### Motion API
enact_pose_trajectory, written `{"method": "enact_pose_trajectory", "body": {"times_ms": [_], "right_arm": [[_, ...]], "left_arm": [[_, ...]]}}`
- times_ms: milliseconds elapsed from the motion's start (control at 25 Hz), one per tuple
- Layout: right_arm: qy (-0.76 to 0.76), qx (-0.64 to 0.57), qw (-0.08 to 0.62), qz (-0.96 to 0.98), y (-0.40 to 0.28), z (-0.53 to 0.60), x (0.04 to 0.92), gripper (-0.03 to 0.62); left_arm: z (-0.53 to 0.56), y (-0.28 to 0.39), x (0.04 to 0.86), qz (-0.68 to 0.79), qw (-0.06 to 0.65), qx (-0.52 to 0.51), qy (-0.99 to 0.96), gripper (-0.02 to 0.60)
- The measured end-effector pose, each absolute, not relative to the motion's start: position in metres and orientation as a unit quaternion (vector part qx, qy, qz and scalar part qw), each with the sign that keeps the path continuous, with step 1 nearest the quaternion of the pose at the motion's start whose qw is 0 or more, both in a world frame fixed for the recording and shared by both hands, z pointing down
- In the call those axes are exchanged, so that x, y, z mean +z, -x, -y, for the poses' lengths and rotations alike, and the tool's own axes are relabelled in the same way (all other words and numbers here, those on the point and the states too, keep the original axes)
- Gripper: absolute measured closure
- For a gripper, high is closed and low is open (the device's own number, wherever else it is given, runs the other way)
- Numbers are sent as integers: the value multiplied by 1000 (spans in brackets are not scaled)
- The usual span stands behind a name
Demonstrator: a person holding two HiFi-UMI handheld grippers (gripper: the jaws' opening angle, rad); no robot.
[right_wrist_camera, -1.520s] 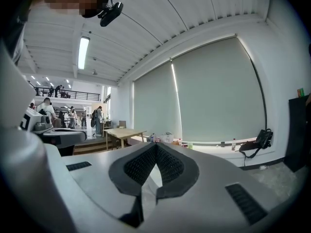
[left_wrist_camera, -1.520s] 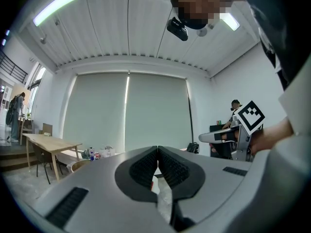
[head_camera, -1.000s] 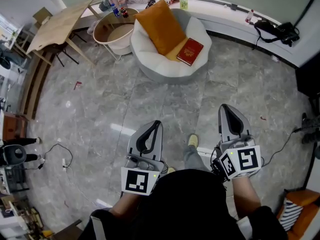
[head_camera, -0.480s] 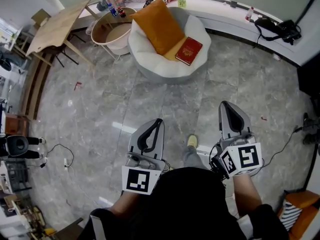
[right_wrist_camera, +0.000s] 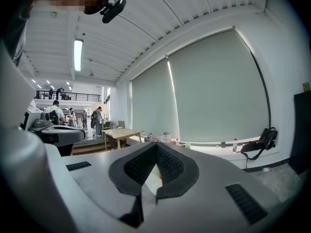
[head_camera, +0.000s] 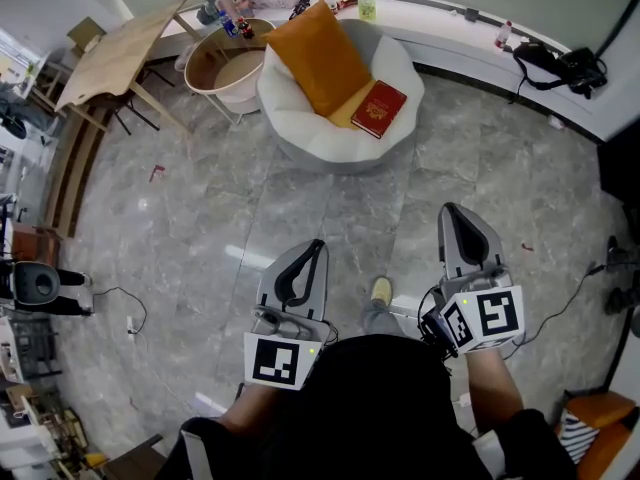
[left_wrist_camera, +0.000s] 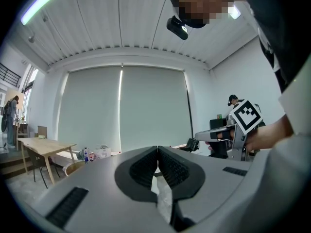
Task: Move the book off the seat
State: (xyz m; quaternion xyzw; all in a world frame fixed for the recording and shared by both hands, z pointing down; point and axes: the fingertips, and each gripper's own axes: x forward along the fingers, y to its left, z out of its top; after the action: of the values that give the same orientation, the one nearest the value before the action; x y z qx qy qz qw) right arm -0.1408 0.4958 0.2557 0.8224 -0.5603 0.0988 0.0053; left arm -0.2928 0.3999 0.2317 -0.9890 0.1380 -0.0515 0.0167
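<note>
Book (head_camera: 379,109): red, lying flat on the white round seat (head_camera: 310,133), beside the orange cushion (head_camera: 317,56).
Left gripper (head_camera: 313,249): jaws pressed together, nothing between them; held over the grey floor (head_camera: 180,228), well apart from the seat.
Right gripper (head_camera: 455,217): jaws pressed together, empty; level with the left gripper, pointing toward the seat.

No text is legible, not even on the red book (head_camera: 379,109).
</note>
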Motion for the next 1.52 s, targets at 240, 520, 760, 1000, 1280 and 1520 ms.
{"method": "enact_pose_trajectory", "body": {"times_ms": [240,520,760,1000,1280,1520], "right_arm": [[-818,100,6,566,129,-495,258,583],[-816,101,5,569,115,-493,258,583],[-815,99,7,571,101,-494,261,583],[-816,100,1,570,86,-494,262,583],[-815,100,-1,570,76,-498,262,583],[-814,99,-1,572,80,-500,263,583]], "left_arm": [[-403,280,233,-142,16,-53,988,569],[-401,264,233,-144,18,-58,988,568],[-403,249,233,-145,26,-61,987,568],[-405,233,231,-141,26,-60,988,568],[-412,222,228,-135,37,-63,988,568],[-413,226,225,-140,40,-57,988,568]]}}
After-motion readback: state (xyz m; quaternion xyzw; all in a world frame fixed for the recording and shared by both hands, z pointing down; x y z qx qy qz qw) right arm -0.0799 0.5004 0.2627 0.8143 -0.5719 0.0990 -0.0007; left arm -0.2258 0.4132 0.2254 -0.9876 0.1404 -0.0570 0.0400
